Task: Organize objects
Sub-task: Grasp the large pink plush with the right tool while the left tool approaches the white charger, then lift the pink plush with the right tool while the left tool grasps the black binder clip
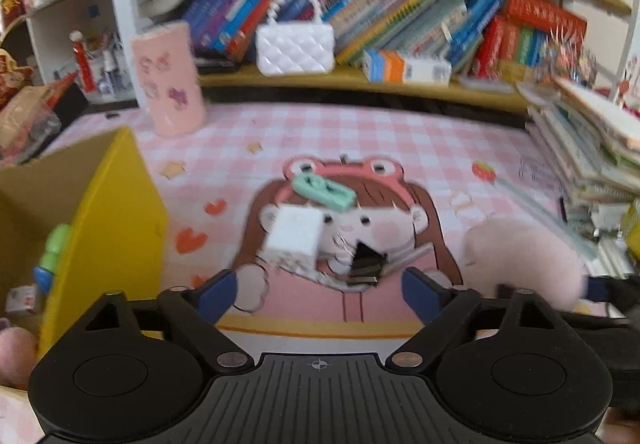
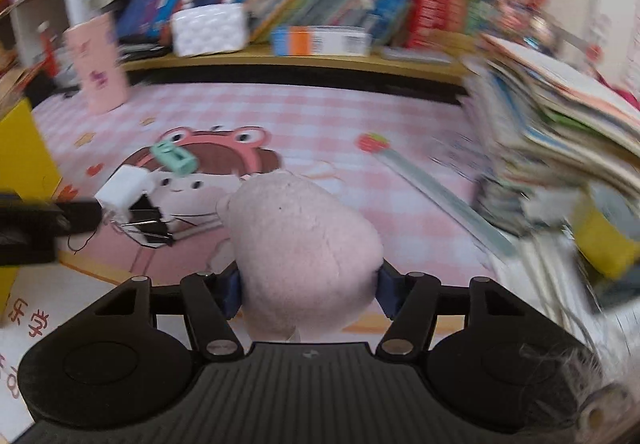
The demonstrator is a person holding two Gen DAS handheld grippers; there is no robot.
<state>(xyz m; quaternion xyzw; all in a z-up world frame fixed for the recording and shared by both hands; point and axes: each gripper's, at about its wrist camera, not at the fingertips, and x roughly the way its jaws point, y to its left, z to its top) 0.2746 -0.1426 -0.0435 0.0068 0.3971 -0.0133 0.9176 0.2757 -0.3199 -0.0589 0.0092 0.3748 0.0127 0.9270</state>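
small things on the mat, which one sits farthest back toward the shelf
The mint-green piece, lying on the cartoon's frog hat. The white cube and the black binder clips sit nearer the left gripper.

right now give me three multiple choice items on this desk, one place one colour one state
1. Where does the white quilted purse stand?
A. on the shelf in front of the books
B. inside the yellow box
C. on the desk mat

2. What colour is the small clip-like piece beyond the white cube?
A. red
B. mint green
C. black

3. How does the right gripper stand?
A. open over bare mat
B. closed on the pink plush toy
C. closed on a book

Answers: 1 A, it sits on the shelf board against the book spines; 2 B, it is pale green; 3 B, both blue fingers press the plush's sides.
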